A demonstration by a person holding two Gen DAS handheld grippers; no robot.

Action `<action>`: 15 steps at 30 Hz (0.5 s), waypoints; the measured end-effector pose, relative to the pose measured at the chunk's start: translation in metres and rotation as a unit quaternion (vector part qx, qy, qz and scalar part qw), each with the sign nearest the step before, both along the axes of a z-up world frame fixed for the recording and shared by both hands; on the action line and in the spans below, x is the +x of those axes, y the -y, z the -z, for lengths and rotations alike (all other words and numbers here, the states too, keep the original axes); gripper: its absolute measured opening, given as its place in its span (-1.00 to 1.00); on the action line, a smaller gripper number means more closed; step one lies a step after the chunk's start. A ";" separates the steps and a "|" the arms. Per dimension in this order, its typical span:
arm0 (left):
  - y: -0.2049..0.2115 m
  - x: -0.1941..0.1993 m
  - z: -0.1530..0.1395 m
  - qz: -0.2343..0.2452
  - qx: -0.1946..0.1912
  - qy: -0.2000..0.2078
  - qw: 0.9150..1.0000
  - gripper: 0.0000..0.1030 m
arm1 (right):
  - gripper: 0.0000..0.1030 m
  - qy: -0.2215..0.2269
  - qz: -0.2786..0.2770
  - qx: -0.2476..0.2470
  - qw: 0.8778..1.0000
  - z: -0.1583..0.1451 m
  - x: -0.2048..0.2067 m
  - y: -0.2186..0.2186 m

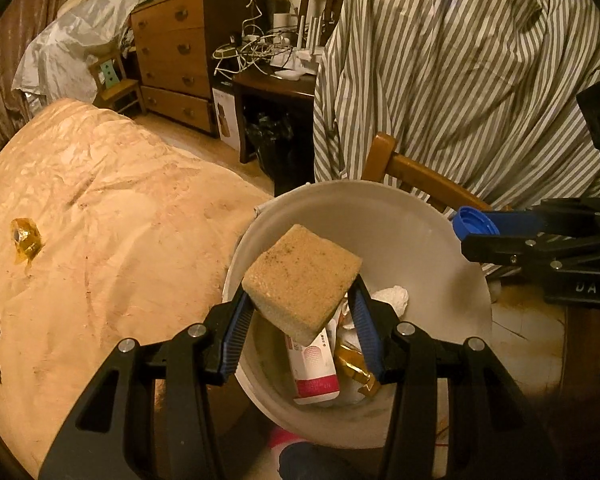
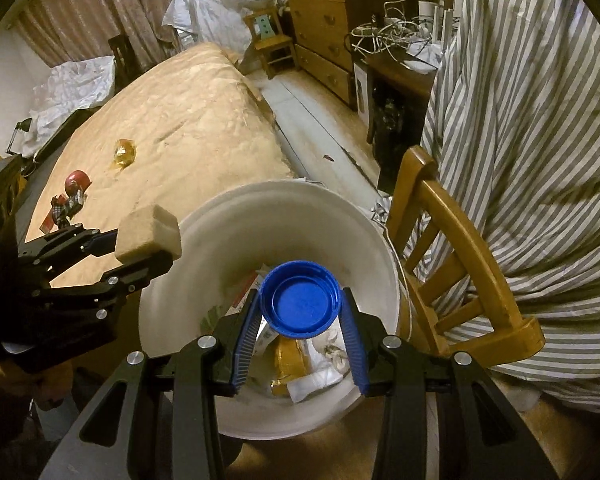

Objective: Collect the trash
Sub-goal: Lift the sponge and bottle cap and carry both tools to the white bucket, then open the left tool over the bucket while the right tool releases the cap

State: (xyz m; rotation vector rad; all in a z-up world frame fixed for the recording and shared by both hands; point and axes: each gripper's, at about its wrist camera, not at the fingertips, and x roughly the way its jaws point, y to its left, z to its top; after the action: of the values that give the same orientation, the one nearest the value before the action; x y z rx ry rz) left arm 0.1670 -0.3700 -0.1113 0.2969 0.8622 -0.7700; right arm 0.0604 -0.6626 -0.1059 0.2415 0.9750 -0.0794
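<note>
The white bucket (image 2: pixel 204 240) beside the bed (image 1: pixel 120 200) already holds wrappers and tissue. Over it, the left gripper (image 1: pixel 300 312) clamps a sponge (image 1: pixel 300 280) and the right gripper (image 2: pixel 300 312) pinches a blue cap (image 2: pixel 300 300), neither yet dropped. A gold wrapper (image 1: pixel 26 240) and more scraps remain on the bed.

Tan sponge block (image 1: pixel 302 280), speckled, tilting over the white bucket (image 1: pixel 412 216). Blue cap (image 2: pixel 300 304), hollow side facing up, hanging above the bucket's middle. Pink-white packet (image 1: pixel 314 368), gold wrapper (image 1: pixel 356 368) and crumpled white tissue (image 1: pixel 392 296) lying inside the bucket.
</note>
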 end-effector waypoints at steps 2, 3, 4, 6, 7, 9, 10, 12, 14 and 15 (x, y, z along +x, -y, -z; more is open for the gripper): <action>0.002 0.000 0.000 0.000 0.001 0.000 1.000 -0.10 | -0.20 0.000 0.000 0.002 1.000 0.001 0.000 0.003; 0.003 0.000 0.000 0.001 0.001 -0.001 1.000 -0.10 | -0.20 -0.001 0.000 0.003 1.000 0.002 0.001 0.003; 0.002 0.001 0.000 0.001 0.001 -0.001 1.000 -0.10 | -0.21 -0.001 0.000 0.004 1.000 0.001 0.000 0.002; 0.004 0.000 0.000 0.002 0.002 0.001 1.000 -0.10 | -0.20 0.000 0.000 0.005 1.000 0.001 0.000 0.002; 0.004 0.000 0.000 0.002 0.003 0.001 1.000 -0.10 | -0.20 0.000 0.001 0.006 1.000 0.002 0.001 0.002; 0.005 0.000 0.000 0.001 0.003 0.001 1.000 -0.10 | -0.20 0.000 0.001 0.009 1.000 0.003 0.002 0.001; 0.004 0.000 0.000 0.001 0.003 0.001 1.000 -0.10 | -0.21 0.000 0.000 0.009 1.000 0.003 0.002 0.002; 0.004 0.000 0.000 0.001 0.004 0.001 1.000 -0.10 | -0.21 0.001 0.000 0.014 1.000 0.004 0.003 0.002; 0.005 0.000 0.000 0.001 0.006 0.004 1.000 -0.06 | -0.20 0.003 0.001 0.016 1.000 0.004 0.004 0.002; 0.005 0.001 0.001 0.001 0.008 0.004 1.000 0.16 | -0.18 0.004 0.000 0.018 1.000 0.003 0.005 0.003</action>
State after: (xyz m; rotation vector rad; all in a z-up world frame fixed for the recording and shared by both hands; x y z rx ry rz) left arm 0.1678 -0.3751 -0.1119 0.3153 0.8606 -0.7639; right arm 0.0653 -0.6656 -0.1091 0.2739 0.9690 -0.0614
